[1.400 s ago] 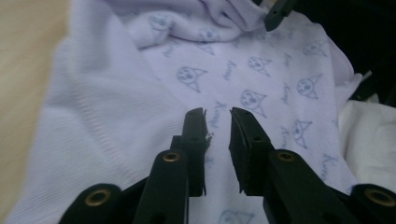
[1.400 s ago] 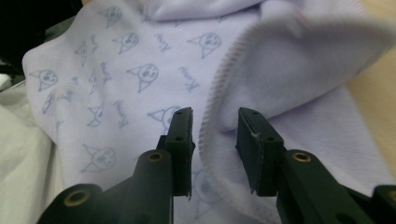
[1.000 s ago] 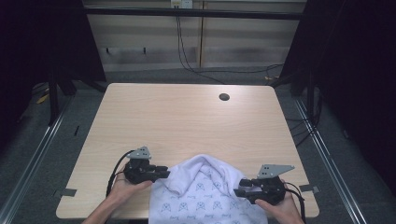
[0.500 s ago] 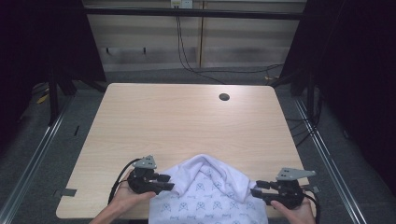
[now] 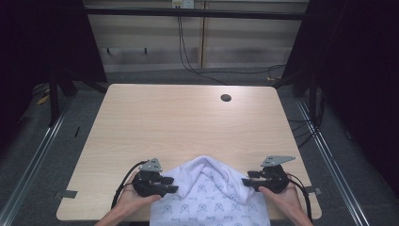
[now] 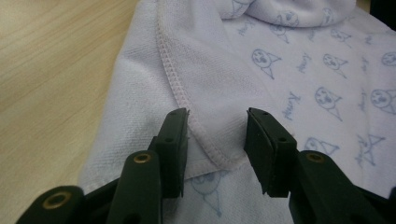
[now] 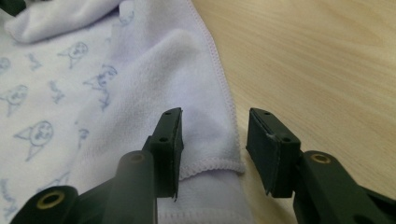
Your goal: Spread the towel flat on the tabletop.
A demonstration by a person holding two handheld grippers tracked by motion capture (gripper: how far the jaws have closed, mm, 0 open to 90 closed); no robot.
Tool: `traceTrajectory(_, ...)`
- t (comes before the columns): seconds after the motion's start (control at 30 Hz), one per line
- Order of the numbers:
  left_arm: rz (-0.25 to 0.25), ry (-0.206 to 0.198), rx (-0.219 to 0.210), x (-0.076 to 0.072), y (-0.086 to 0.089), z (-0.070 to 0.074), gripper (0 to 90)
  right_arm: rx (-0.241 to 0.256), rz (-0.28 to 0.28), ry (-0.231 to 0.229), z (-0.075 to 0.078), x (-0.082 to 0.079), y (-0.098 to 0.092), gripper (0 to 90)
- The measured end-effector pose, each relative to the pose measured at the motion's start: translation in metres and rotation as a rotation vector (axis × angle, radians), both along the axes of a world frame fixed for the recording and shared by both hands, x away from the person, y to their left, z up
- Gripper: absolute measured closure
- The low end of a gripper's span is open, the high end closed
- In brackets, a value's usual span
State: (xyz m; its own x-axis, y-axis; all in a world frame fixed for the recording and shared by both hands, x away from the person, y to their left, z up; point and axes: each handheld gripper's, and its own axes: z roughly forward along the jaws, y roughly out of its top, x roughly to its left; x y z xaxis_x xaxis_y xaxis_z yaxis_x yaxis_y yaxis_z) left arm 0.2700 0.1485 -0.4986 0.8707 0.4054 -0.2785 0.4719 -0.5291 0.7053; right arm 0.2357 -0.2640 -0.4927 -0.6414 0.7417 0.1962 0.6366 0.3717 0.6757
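The left gripper (image 6: 217, 128) and right gripper (image 7: 214, 128) both stand with jaws apart, straddling the hemmed side edges of the towel (image 5: 209, 197) at the desk's (image 5: 188, 122) near edge; bare wood lies beyond.

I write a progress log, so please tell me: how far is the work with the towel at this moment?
Done: the printed towel lies at the near edge of the table, its far part bunched into a fold. In hand: the left gripper and right gripper are both open, each astride a stitched hem corner, neither clamped. Left: closing on the corners and probably folding or spreading the towel.
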Motion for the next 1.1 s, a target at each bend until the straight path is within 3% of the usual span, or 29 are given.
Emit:
traceTrajectory(0.13,0.004,-0.024,0.017,0.002,-0.003,0.0,67.8,-0.018,0.013,0.002,-0.004,0.001,0.003,62.7)
traceTrajectory(0.23,-0.013,-0.021,0.008,0.003,-0.004,-0.001,83.4,-0.013,0.027,0.002,-0.004,0.001,0.005,75.7)
traceTrajectory(0.3,-0.022,-0.021,0.001,0.003,-0.003,0.0,86.6,0.0,0.006,-0.001,-0.003,0.001,0.005,82.4)
traceTrajectory(0.43,0.009,-0.036,-0.05,0.005,0.006,0.009,87.4,0.069,-0.033,-0.027,0.005,0.0,-0.004,85.1)
traceTrajectory(0.67,0.065,-0.094,-0.138,0.011,0.025,0.033,87.5,0.118,-0.04,-0.104,0.023,0.001,-0.012,84.7)
traceTrajectory(0.77,0.074,-0.112,-0.159,0.013,0.029,0.039,87.5,0.132,-0.047,-0.113,0.029,0.003,-0.014,83.8)
traceTrajectory(1.0,0.081,-0.11,-0.149,0.017,0.027,0.037,87.4,0.136,-0.029,-0.113,0.031,0.016,-0.009,81.2)
traceTrajectory(1.1,0.084,-0.118,-0.142,0.017,0.027,0.037,87.3,0.121,-0.042,-0.093,0.028,0.022,-0.006,86.4)
